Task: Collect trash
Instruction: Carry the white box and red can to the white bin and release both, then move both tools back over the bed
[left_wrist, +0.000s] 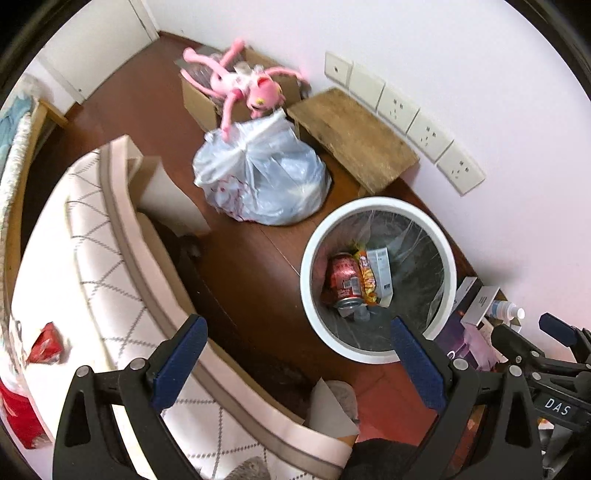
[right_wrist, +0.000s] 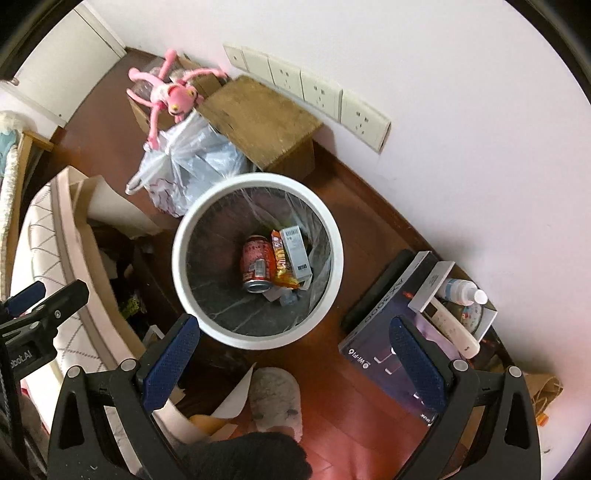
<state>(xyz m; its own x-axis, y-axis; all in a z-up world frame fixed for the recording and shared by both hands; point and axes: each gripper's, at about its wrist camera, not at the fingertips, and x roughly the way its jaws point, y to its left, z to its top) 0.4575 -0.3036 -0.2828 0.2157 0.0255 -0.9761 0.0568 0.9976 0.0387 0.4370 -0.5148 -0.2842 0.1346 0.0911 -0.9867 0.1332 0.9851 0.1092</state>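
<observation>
Red packet (left_wrist: 46, 343): lying blurred on the near left bedding, print unreadable.
Trash under the can (right_wrist: 255, 266): staying mostly hidden.
Slipper (right_wrist: 275, 398): its heel hiding behind the dark near shape.

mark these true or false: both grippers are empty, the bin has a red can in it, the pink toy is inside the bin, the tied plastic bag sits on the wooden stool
1. Both grippers are empty. True: the left gripper and right gripper are open, nothing between their fingers.
2. The bin holds a red can. True.
3. The pink toy is inside the bin. False: it lies on a cardboard box near the wall.
4. The tied plastic bag sits on the wooden stool. False: it sits on the floor beside the stool.
</observation>
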